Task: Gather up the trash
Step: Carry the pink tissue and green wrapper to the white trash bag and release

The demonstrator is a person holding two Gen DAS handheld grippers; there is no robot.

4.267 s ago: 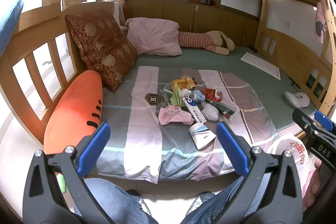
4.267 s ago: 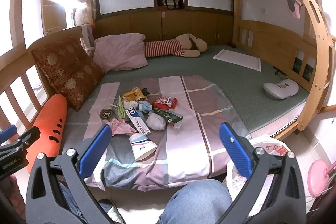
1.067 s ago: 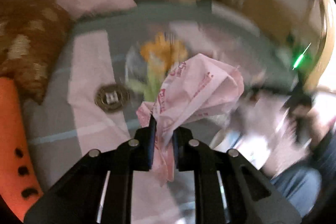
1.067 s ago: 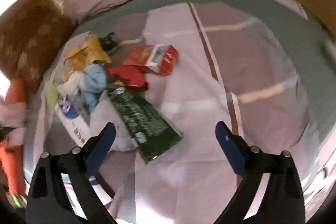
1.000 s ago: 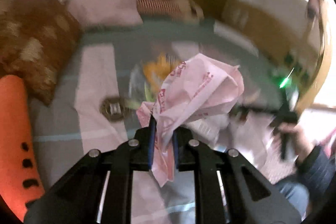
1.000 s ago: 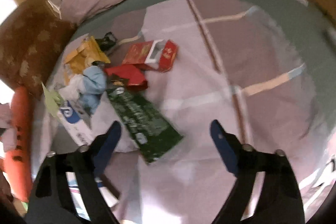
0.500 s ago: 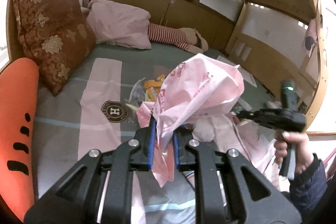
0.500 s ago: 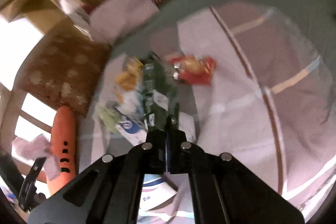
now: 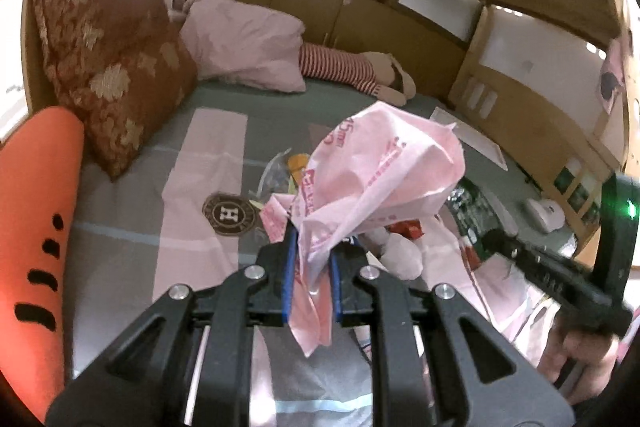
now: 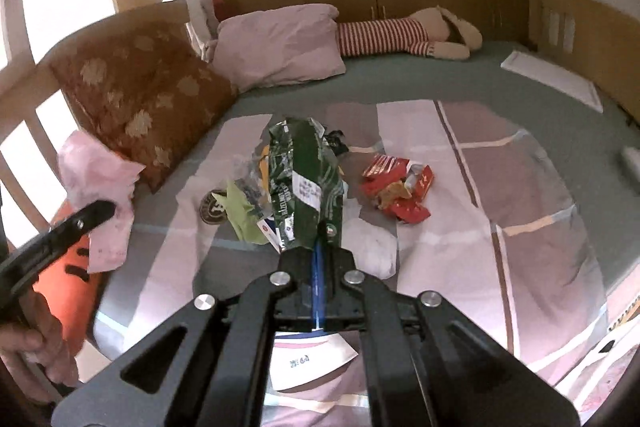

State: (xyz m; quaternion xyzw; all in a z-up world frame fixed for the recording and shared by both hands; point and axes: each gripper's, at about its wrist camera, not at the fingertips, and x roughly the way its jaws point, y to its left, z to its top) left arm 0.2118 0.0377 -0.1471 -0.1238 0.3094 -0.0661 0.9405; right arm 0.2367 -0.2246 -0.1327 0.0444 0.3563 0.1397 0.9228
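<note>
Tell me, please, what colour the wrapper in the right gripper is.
Dark green wrapper, clearest in the right wrist view.

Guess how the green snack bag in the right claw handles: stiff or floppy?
Probably floppy and light: the green snack bag is creased and crumpled above the shut right claw. Its glossy film may slip, though the pinched edge looks secure.

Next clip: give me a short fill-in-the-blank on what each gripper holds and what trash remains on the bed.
1. The left gripper is shut on a crumpled ____ plastic bag.
2. The right gripper is shut on a dark ____ snack wrapper.
3. The torn red packaging lies on the ____.

Missing words: pink; green; bed
</note>
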